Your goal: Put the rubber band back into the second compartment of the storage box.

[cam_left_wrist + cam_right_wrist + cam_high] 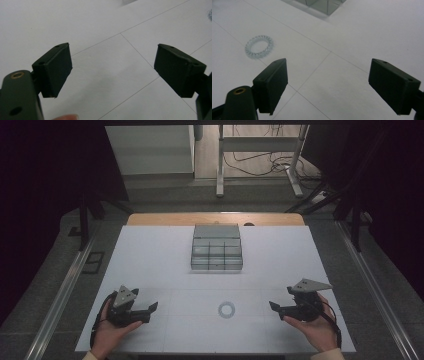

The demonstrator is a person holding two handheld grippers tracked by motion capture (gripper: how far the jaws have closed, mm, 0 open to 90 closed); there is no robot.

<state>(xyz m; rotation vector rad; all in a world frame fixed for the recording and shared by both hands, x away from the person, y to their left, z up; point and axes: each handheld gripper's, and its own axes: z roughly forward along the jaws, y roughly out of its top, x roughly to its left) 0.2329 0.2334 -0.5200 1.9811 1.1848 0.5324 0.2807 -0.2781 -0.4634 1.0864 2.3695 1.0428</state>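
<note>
A small, clear, coiled plastic ring (226, 309) lies flat on the white table (150, 270), near the front edge and midway between the two hands. That placing looks deliberate, as either side can reach it. The left gripper (150, 309) rests low at the near left, the right gripper (276, 308) at the near right, both pointing inward at the ring and well apart from it. In each gripper view the black jaws stand wide apart with nothing but bare table between them, which suits a start before any grasp.

Beyond the ring, at the middle far side, sits a grey, clear-walled organiser box with small compartments (217, 248). Whether its compartments hold anything is too dim to tell. In the right gripper view the ring (259, 46) sits to the left, and the box (322, 5) is cut off by the top edge.
</note>
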